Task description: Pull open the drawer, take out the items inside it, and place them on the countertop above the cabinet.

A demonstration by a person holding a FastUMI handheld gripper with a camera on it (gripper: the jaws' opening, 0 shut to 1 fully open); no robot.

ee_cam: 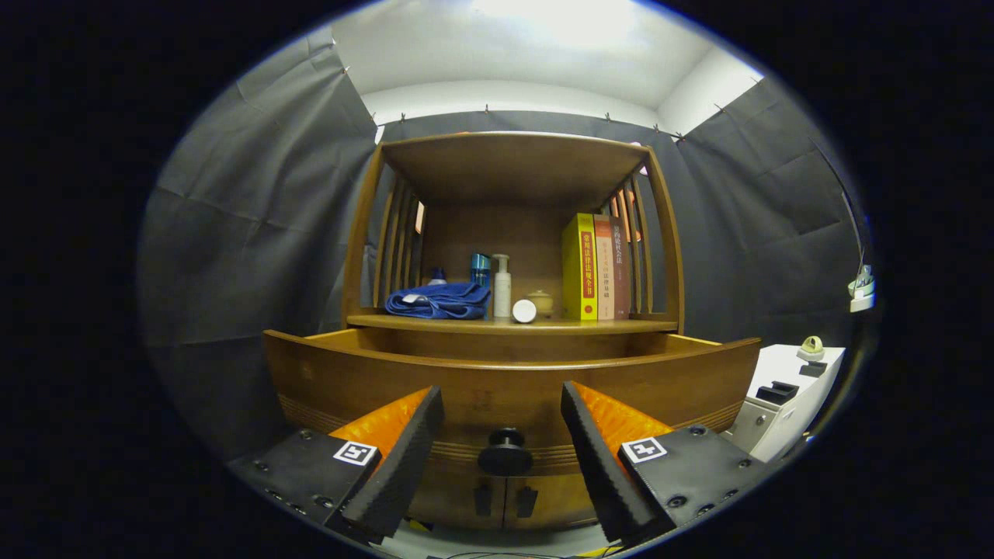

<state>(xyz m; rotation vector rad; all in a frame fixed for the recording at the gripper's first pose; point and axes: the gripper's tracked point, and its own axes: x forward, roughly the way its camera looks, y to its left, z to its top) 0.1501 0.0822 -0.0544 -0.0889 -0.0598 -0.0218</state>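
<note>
Gripper (502, 458) fingers spread wide, gripping nothing; drawer (512, 380) knob (505, 453) centred between them, dead ahead at 12 o'clock.

You cannot see into the drawer (509, 353): its tall front panel (466, 392) hides whatever lies inside. On the worktop (512, 324), the folded blue towel (439, 301) covers the lower part of a small bottle (437, 275) behind it, near the left edge, and part of the teal bottle (481, 269). The books (598, 268) at the right edge have spine lettering too small for you to read. Your hand-held gripper (502, 458) is cut off at its base, its fingers (404, 458) apart on either side of the knob (505, 453). The cabinet doors (505, 501) below are partly hidden.
</note>
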